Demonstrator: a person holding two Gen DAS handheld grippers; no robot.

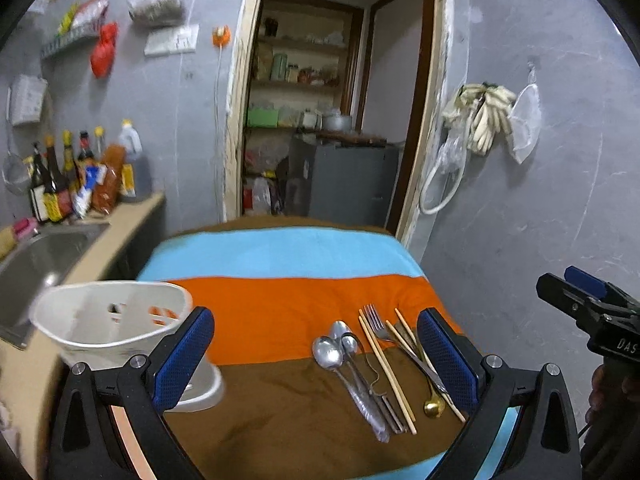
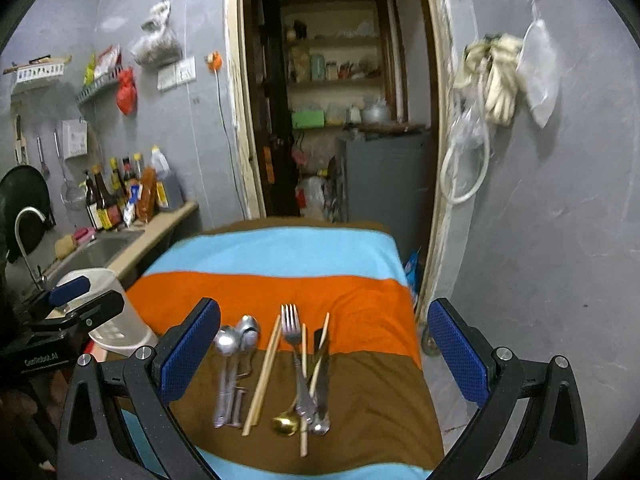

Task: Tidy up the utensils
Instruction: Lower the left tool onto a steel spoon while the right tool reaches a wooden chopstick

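Observation:
A loose bunch of utensils lies on the striped cloth [image 1: 280, 304]: steel spoons [image 1: 331, 354], a fork [image 1: 374, 320], wooden chopsticks [image 1: 386, 368] and a gold spoon [image 1: 434, 408]. A white utensil holder [image 1: 112, 320] stands at the table's left edge. My left gripper [image 1: 316, 354] hovers open above the cloth, between holder and utensils, holding nothing. In the right wrist view my right gripper [image 2: 324, 348] is open over the spoons [image 2: 232, 340], chopsticks [image 2: 264, 376], fork [image 2: 291, 328], a knife [image 2: 322, 372] and gold spoon [image 2: 285, 424]. The left gripper's fingers [image 2: 96, 308] partly hide the holder [image 2: 116, 324].
A steel sink [image 1: 36, 264] and a counter with sauce bottles [image 1: 60, 184] sit left of the table. An open doorway [image 1: 320, 120] with shelves lies behind it. A grey wall with hanging gloves [image 1: 484, 116] is close on the right.

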